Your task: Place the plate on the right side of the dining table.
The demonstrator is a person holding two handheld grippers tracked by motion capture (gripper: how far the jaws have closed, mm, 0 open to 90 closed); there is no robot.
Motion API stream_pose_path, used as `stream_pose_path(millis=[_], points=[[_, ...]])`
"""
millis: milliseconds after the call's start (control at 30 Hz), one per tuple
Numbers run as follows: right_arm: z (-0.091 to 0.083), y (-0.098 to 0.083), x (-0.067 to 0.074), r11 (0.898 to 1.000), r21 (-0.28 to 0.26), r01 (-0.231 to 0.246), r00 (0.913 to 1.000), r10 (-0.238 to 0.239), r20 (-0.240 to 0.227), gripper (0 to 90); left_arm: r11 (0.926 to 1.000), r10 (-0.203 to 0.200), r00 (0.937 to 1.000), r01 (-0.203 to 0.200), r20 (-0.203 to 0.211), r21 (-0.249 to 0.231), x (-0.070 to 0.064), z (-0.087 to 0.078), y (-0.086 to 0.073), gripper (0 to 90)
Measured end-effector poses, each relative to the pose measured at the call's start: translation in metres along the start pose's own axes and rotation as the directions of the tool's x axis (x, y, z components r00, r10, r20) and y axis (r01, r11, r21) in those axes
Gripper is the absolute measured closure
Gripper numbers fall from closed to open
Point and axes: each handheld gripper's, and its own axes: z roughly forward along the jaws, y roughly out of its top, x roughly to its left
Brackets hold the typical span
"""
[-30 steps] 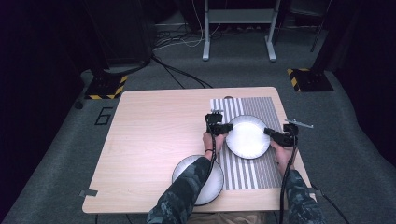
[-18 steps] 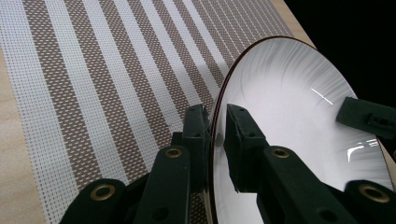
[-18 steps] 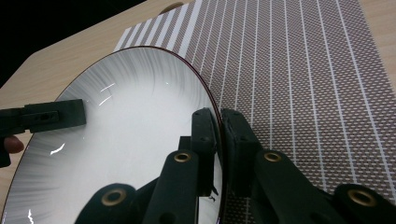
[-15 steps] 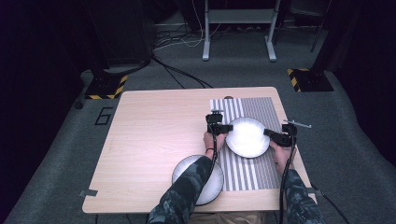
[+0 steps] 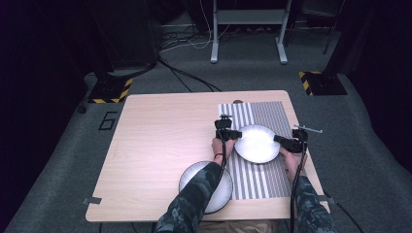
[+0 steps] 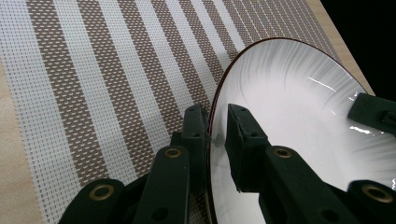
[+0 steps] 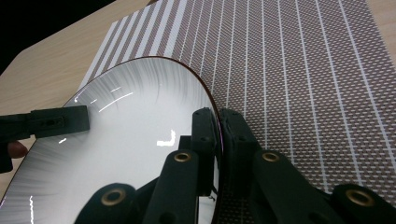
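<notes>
A white plate (image 5: 256, 143) with a thin dark rim is held over the striped placemat (image 5: 265, 114) by both grippers. My left gripper (image 5: 232, 134) is shut on the plate's left rim, and in the left gripper view the rim (image 6: 215, 116) runs between my left gripper's (image 6: 217, 135) jaws. My right gripper (image 5: 284, 141) is shut on the opposite rim, and in the right gripper view my right gripper (image 7: 219, 135) clamps the plate (image 7: 140, 140) at its edge. The plate (image 6: 299, 121) looks slightly tilted above the mat.
A second plate (image 5: 190, 178), grey-white, lies on the wooden table (image 5: 160, 141) near its front edge, partly under the left forearm. The placemat (image 7: 289, 70) covers the table's right part. Dark floor, cables and a stand's legs lie beyond the far edge.
</notes>
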Motion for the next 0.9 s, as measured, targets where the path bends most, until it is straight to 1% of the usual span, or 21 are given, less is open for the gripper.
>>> stream_pose_path(millis=[33, 167, 267, 333, 367, 400, 433, 500, 533, 567, 633, 700, 733, 833, 867, 900], points=[[0.000, 0.000, -0.001, 1.000, -0.001, 0.005, 1.0000, -0.005, -0.003, 84.2, 1.0000, 0.010, 0.9999, -0.010, -0.007, 0.002, -0.001, 0.000, 0.000, 77.3], [-0.001, 0.000, 0.000, 1.000, 0.007, 0.002, 1.0000, -0.002, -0.001, 83.8, 1.0000, 0.004, 0.9999, -0.004, -0.012, 0.002, -0.001, 0.000, 0.000, 76.8], [-0.002, -0.001, 0.000, 1.000, 0.008, 0.004, 1.0000, -0.004, -0.002, 82.2, 0.9998, 0.019, 0.9994, -0.019, -0.028, -0.011, -0.002, -0.003, 0.003, 75.9], [-0.003, -0.001, 0.001, 1.000, 0.009, 0.004, 1.0000, -0.004, -0.002, 80.1, 0.9997, 0.022, 0.9993, -0.022, -0.030, -0.013, -0.004, -0.006, 0.005, 71.3], [-0.003, 0.000, 0.002, 1.000, 0.009, 0.007, 1.0000, -0.007, -0.001, 77.9, 0.9994, 0.032, 0.9988, -0.032, -0.036, -0.012, -0.005, -0.008, 0.007, 67.0], [-0.004, 0.000, 0.003, 1.000, 0.009, 0.012, 0.9999, -0.012, -0.003, 75.3, 0.9994, 0.033, 0.9989, -0.033, -0.034, -0.009, -0.005, -0.010, 0.008, 63.4], [-0.005, 0.000, 0.004, 1.000, 0.010, 0.010, 0.9999, -0.010, 0.004, 71.0, 0.9995, 0.031, 0.9990, -0.031, -0.032, -0.008, -0.005, -0.011, 0.009, 59.6], [-0.007, 0.000, 0.005, 1.000, 0.014, -0.003, 1.0000, 0.003, 0.001, 58.7, 0.9994, 0.033, 0.9991, -0.033, -0.026, 0.000, -0.005, -0.015, 0.010, 50.2], [-0.009, 0.000, 0.005, 1.000, 0.015, -0.005, 1.0000, 0.005, -0.001, 54.0, 0.9996, 0.028, 0.9994, -0.028, -0.022, -0.001, -0.005, -0.016, 0.010, 47.3], [-0.010, 0.000, 0.006, 1.000, 0.019, -0.004, 1.0000, 0.004, -0.002, 47.5, 0.9995, 0.031, 0.9993, -0.031, -0.019, 0.005, -0.005, -0.019, 0.009, 43.8], [-0.014, 0.001, 0.007, 1.000, 0.023, 0.005, 1.0000, -0.005, 0.006, 37.7, 0.9989, 0.045, 0.9989, -0.045, -0.013, 0.009, -0.006, -0.023, 0.009, 36.6], [-0.016, 0.001, 0.007, 0.999, 0.032, -0.002, 1.0000, 0.002, -0.007, 28.2, 0.9980, 0.062, 0.9979, -0.062, -0.016, 0.014, -0.008, -0.027, 0.008, 31.1], [-0.018, 0.002, 0.009, 0.999, 0.042, 0.006, 1.0000, -0.006, 0.004, 23.9, 0.9978, 0.063, 0.9979, -0.063, -0.010, 0.018, -0.008, -0.028, 0.008, 27.5], [-0.022, 0.003, 0.014, 0.999, 0.035, 0.026, 0.9996, -0.026, 0.004, 16.0, 0.9969, 0.077, 0.9970, -0.077, -0.009, 0.019, -0.010, -0.036, 0.007, 20.5], [-0.024, 0.003, 0.016, 0.999, 0.033, 0.026, 0.9997, -0.026, -0.003, 15.2, 0.9963, 0.084, 0.9964, -0.084, -0.009, 0.017, -0.010, -0.039, 0.007, 19.2], [-0.026, 0.003, 0.018, 0.999, 0.031, 0.037, 0.9993, -0.037, -0.004, 15.1, 0.9960, 0.088, 0.9961, -0.088, -0.008, 0.015, -0.010, -0.042, 0.007, 18.1]])
